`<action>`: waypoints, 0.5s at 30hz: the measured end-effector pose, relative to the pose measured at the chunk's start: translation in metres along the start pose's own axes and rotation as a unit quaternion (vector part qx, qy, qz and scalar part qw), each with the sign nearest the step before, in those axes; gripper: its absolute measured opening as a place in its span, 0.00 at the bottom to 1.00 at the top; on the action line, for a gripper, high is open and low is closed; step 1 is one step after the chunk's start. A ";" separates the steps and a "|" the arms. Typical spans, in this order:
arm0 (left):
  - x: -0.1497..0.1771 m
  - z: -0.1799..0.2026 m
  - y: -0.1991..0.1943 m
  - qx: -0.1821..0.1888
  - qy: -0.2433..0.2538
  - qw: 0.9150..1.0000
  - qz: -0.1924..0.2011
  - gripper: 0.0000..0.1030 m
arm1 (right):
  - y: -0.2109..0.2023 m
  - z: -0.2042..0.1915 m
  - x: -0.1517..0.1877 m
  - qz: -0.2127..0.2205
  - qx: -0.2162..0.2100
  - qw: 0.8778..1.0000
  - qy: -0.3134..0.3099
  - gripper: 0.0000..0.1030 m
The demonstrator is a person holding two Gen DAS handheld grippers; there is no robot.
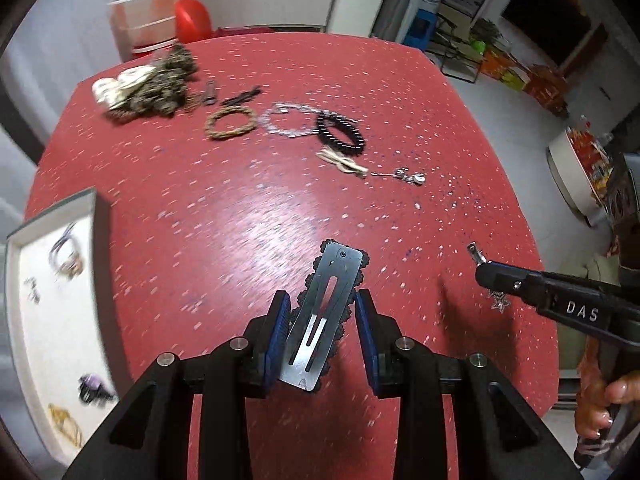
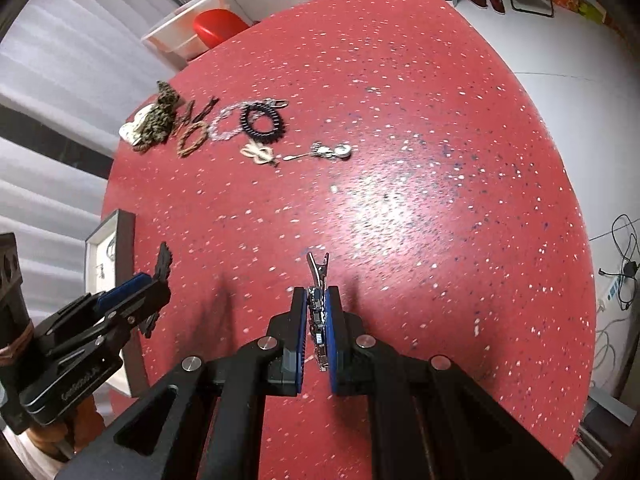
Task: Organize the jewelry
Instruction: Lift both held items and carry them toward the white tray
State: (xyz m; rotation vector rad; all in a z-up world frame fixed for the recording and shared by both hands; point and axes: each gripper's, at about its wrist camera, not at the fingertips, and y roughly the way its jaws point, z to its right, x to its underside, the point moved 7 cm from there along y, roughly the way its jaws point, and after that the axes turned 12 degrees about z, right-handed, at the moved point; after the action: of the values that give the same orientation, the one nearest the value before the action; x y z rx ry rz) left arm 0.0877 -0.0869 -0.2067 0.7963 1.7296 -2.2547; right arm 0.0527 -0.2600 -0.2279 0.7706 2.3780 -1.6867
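My left gripper [image 1: 322, 300] is shut on a flat metal snap hair clip [image 1: 334, 280] with a black lace edge, held above the red table [image 1: 240, 208]. In the right wrist view this left gripper [image 2: 156, 280] is at the left, with the lace clip [image 2: 164, 262] sticking out of it. My right gripper [image 2: 316, 292] is shut on a small metal alligator clip [image 2: 317, 272] with a jewelled strip. It enters the left wrist view at the right [image 1: 482, 270], where a star charm [image 1: 500, 305] dangles below it. The white jewelry tray [image 1: 44, 340] lies at the left and holds several pieces.
Across the far side of the table lie a brown braided bracelet [image 1: 230, 123], a silver chain bracelet [image 1: 286, 120], a black coil bracelet [image 1: 340, 134], a cream bow [image 1: 342, 162], a silver charm [image 1: 408, 176] and a dark beaded heap [image 1: 148, 84]. Behind stands a plastic tub [image 1: 152, 12]. A hand [image 1: 600, 400] grips the right tool.
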 end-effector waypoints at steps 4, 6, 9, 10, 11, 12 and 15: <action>0.008 -0.018 -0.024 -0.015 -0.022 1.000 0.003 0.34 | -0.009 -0.018 0.002 -0.002 -0.003 1.000 -0.012 0.09; 0.012 -0.026 -0.033 -0.020 -0.030 0.999 0.006 0.34 | -0.014 -0.030 0.003 -0.004 -0.006 1.000 -0.021 0.09; 0.016 -0.041 -0.049 -0.030 -0.043 0.999 0.010 0.34 | -0.017 -0.046 0.006 -0.007 -0.010 0.999 -0.032 0.09; 0.018 -0.048 -0.054 -0.034 -0.049 0.998 0.012 0.34 | -0.018 -0.053 0.007 -0.009 -0.012 0.999 -0.036 0.09; 0.019 -0.053 -0.058 -0.037 -0.054 0.998 0.014 0.34 | -0.018 -0.059 0.007 -0.010 -0.015 0.999 -0.041 0.09; 0.022 -0.060 -0.063 -0.042 -0.060 0.997 0.016 0.34 | -0.017 -0.067 0.008 -0.012 -0.018 0.999 -0.046 0.09; 0.026 -0.079 -0.076 -0.053 -0.079 0.995 0.022 0.34 | -0.016 -0.088 0.010 -0.016 -0.026 0.998 -0.062 0.09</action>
State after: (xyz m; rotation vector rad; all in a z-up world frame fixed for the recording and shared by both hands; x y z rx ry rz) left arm 0.0545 0.0142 -0.1708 0.6098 1.7256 -2.1145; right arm 0.0533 -0.1801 -0.1857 0.6051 2.3517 -1.6279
